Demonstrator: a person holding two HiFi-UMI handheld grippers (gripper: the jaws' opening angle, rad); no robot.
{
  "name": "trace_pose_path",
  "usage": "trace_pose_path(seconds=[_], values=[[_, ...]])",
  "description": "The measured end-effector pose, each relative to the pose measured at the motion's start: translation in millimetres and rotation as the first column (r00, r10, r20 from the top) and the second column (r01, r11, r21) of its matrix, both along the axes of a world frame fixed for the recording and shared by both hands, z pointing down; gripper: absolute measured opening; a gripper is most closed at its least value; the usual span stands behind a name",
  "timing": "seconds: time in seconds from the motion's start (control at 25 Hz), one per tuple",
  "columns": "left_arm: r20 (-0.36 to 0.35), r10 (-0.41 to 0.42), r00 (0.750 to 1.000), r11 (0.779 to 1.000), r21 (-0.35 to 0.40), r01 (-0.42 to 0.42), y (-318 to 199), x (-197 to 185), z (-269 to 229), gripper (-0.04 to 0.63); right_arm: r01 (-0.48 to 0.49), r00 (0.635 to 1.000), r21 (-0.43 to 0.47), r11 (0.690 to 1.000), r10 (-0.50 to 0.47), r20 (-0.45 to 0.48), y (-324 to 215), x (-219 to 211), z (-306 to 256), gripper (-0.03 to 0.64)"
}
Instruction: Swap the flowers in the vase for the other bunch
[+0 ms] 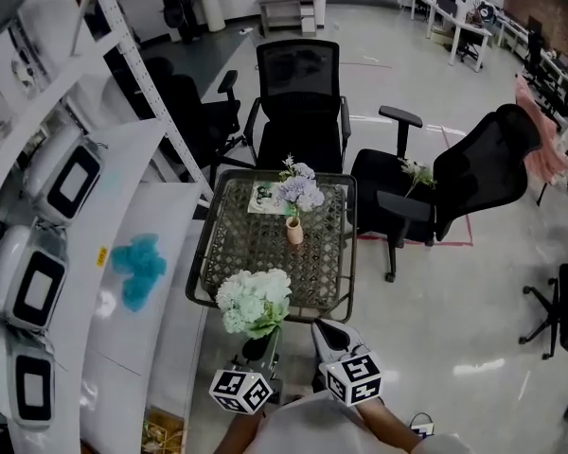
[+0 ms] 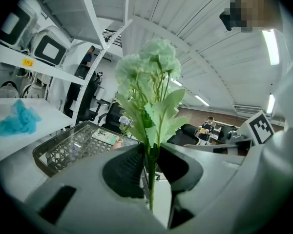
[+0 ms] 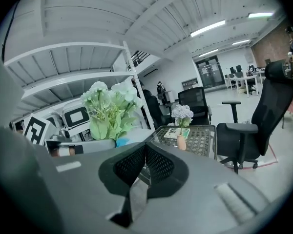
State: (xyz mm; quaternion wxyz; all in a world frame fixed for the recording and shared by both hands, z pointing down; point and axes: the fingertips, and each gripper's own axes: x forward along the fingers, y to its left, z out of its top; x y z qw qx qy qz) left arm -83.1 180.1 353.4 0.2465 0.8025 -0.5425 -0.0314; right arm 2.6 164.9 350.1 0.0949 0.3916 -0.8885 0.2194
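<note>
Gripping white bunch (image 1: 254, 301) stems in left gripper (image 2: 150, 152), right gripper (image 3: 145, 152) shut empty; keep upright, clear purple flowers (image 1: 301, 192) from vase (image 1: 293, 231) first.

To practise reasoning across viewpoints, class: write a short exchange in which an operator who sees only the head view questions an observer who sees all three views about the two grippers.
Operator: In my head view the white bunch covers the jaws. Is the left gripper actually gripping it?
Observer: Yes. The left gripper view shows its jaws closed on the bunch's green stem.
Operator: And the right gripper? I only see its marker cube.
Observer: The right gripper view shows its jaws shut together with nothing between them.
</note>
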Motion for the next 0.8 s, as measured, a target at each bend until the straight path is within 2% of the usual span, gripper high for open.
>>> trace_pose_path(seconds=[0.52, 0.8], values=[[0.023, -0.057, 0.998, 0.998, 0.008, 0.057, -68.9, 9.5, -6.2, 0.078, 0.051, 0.998, 0.012, 0.999, -0.051, 0.035, -76.7, 9.2, -5.6, 0.007], [0.026, -0.078, 0.997, 0.997, 0.014, 0.078, -87.2, 22.3, -4.2, 0.078, 0.067, 0.997, 0.013, 0.998, -0.067, 0.046, -94.5, 20.1, 0.1, 0.008]])
